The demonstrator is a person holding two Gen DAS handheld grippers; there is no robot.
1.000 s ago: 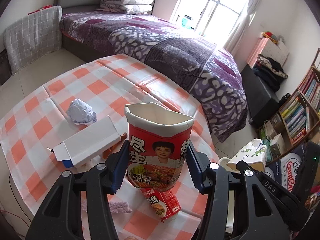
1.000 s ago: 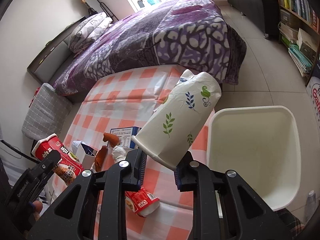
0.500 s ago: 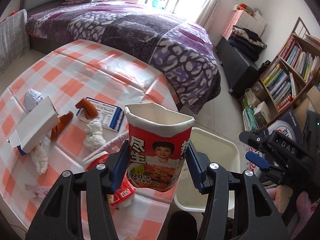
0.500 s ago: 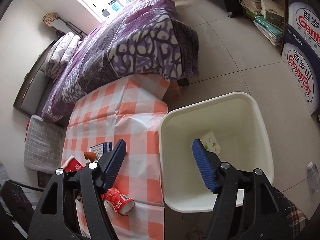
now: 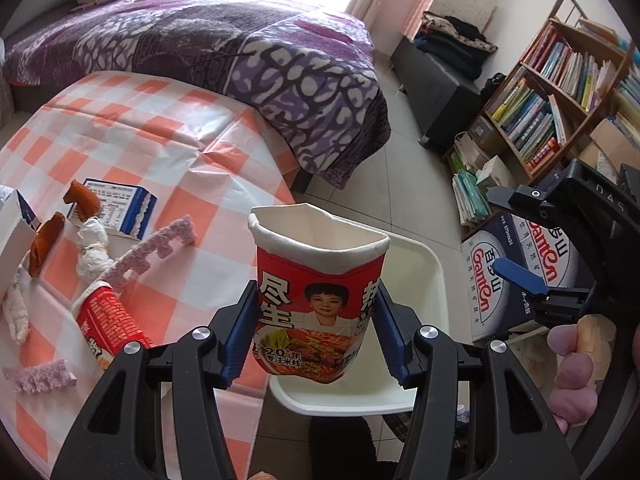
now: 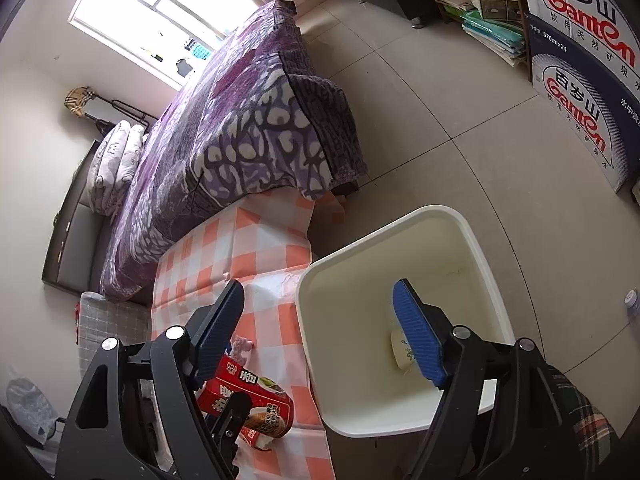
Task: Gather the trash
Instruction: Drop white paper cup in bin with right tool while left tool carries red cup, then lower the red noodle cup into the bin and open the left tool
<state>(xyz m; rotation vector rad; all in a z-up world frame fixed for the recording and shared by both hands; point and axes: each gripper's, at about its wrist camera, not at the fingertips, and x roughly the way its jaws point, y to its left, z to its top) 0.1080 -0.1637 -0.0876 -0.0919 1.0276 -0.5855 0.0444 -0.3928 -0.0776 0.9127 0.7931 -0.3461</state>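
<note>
My left gripper (image 5: 316, 332) is shut on a red noodle cup (image 5: 318, 296), held upright over the near edge of the white trash bin (image 5: 434, 280). My right gripper (image 6: 320, 332) is open and empty above the bin (image 6: 472, 232); it also shows at the right of the left wrist view (image 5: 516, 236). A white paper cup (image 6: 400, 354) lies inside the bin. Another red noodle cup (image 5: 110, 326) lies on its side on the checkered table (image 5: 168, 136), and the right wrist view (image 6: 248, 400) shows it too.
On the table lie a blue and white box (image 5: 116, 208), pink foam strips (image 5: 152, 252), crumpled tissues (image 5: 92, 252) and brown scraps (image 5: 82, 200). A purple bed (image 5: 240, 44) stands behind. A bookshelf (image 5: 560, 92) and water cartons (image 5: 524, 280) stand right of the bin.
My right gripper opened and dropped the paper cup into the bin. My left gripper carried the noodle cup rightward from over the table to the bin's edge.
</note>
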